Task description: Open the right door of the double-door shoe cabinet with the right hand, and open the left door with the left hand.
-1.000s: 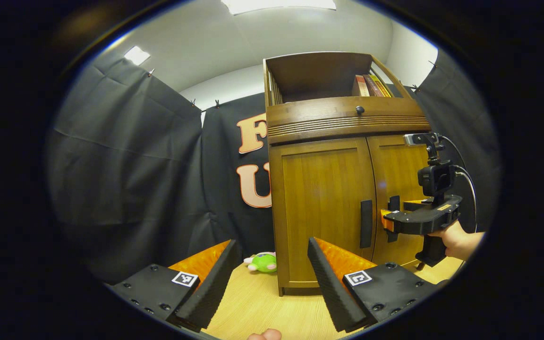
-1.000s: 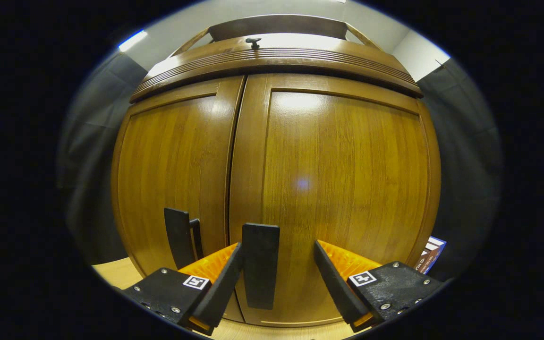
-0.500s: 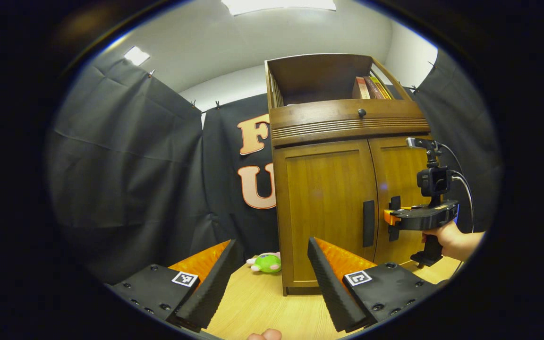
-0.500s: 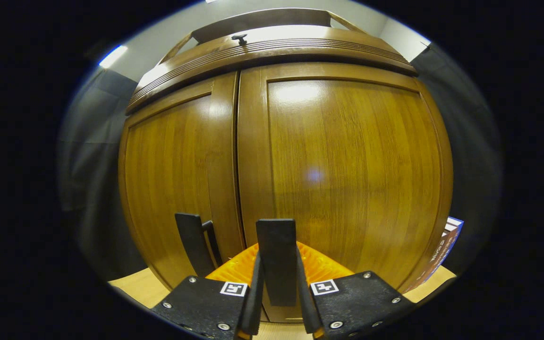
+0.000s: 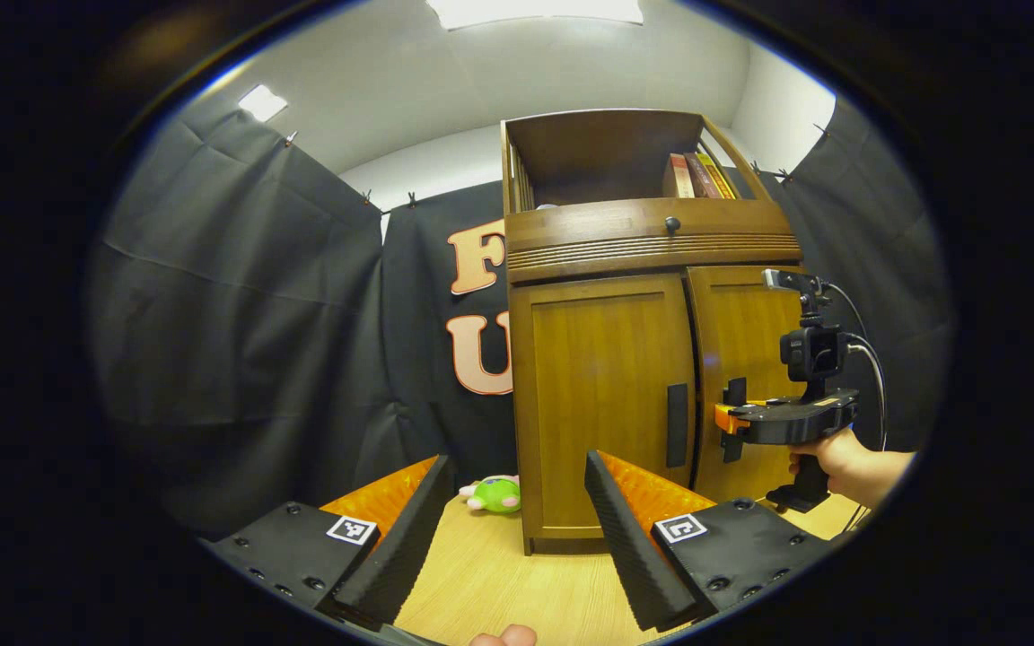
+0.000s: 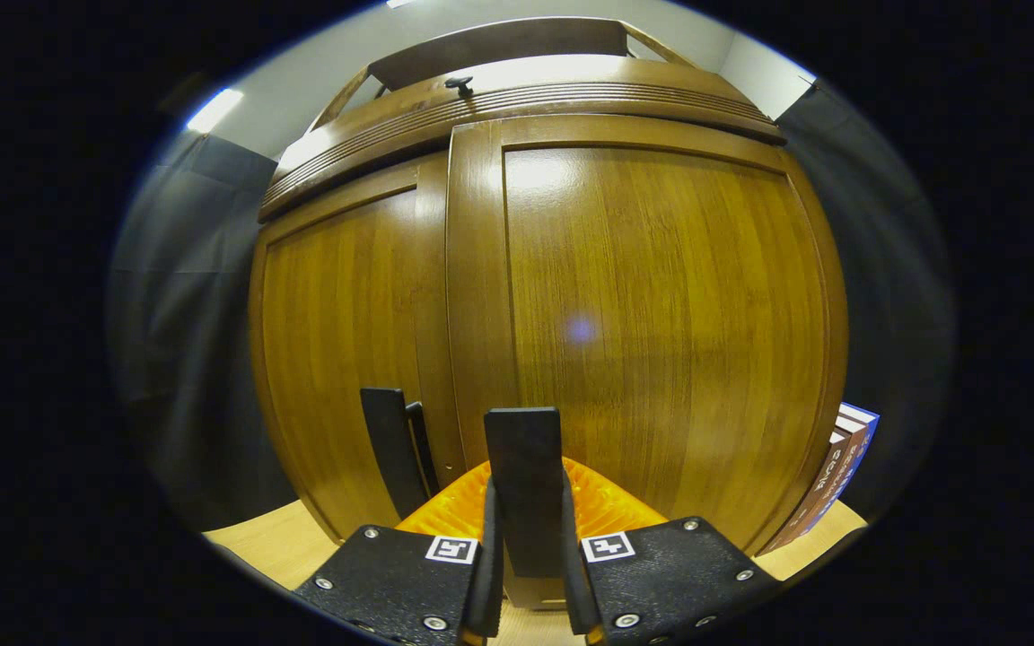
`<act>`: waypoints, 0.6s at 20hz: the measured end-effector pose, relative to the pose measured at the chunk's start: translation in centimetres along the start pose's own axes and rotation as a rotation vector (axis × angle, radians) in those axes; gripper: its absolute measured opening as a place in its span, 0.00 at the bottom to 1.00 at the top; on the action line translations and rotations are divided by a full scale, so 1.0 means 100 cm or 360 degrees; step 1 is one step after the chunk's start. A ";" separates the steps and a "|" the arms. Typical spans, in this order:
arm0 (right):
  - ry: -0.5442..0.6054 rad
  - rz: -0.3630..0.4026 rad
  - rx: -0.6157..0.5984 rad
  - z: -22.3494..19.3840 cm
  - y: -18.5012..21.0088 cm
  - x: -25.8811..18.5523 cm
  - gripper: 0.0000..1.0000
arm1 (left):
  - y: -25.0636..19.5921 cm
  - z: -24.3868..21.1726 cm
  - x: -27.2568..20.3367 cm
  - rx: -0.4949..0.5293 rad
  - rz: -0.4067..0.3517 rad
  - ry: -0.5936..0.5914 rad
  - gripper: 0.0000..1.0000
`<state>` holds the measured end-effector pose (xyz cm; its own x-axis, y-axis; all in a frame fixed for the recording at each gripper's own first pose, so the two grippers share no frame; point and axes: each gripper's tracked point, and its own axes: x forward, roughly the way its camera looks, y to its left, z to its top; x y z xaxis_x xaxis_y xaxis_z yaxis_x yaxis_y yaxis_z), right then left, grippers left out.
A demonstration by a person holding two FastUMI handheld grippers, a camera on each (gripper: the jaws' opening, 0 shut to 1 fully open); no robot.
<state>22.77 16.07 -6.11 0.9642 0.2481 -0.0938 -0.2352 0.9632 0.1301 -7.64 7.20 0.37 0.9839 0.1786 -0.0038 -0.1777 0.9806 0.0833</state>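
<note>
The wooden shoe cabinet (image 5: 643, 242) stands right of centre in the left gripper view. Its left door (image 5: 602, 395) is closed, with a black vertical handle (image 5: 677, 425). My left gripper (image 5: 517, 459) is open, low and well short of the cabinet, with nothing between its fingers. The right gripper (image 5: 731, 422), held by a hand (image 5: 840, 458), is at the right door (image 5: 746, 350). In the right gripper view my right gripper (image 6: 526, 492) is shut on the right door's black handle (image 6: 524, 449). The right door (image 6: 661, 305) stands slightly proud of the left door (image 6: 337, 341).
A green plush toy (image 5: 495, 493) lies on the light wooden surface (image 5: 499, 574) left of the cabinet's base. Books (image 5: 695, 175) stand in the open top shelf above a drawer knob (image 5: 671, 223). More books (image 6: 836, 467) lean beside the cabinet's right side. Black cloth surrounds the booth.
My right gripper closed on the right door's handle and the door's edge has come out a little from the left door. The left gripper stays open and has barely shifted.
</note>
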 end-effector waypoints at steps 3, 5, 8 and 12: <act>-0.0035 0.0020 0.0038 0.001 0.000 -0.015 0.28 | -0.003 0.001 -0.002 0.0006 -0.0003 -0.0002 0.97; -0.0036 0.0023 0.0064 0.002 -0.001 -0.020 0.28 | -0.010 0.003 -0.001 0.0017 -0.0026 -0.0005 0.96; -0.0043 0.0030 0.0044 0.005 0.000 -0.023 0.28 | -0.018 0.005 -0.001 0.0031 -0.0055 -0.0021 0.97; -0.0035 0.0031 -0.0017 0.011 -0.002 -0.025 0.28 | -0.035 0.003 -0.001 0.0005 -0.0091 -0.0017 0.97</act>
<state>20.57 15.19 -4.81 0.9619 0.2644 -0.0696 -0.2549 0.9594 0.1208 -7.08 3.73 0.40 0.9926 0.1216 0.0022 -0.1213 0.9888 0.0865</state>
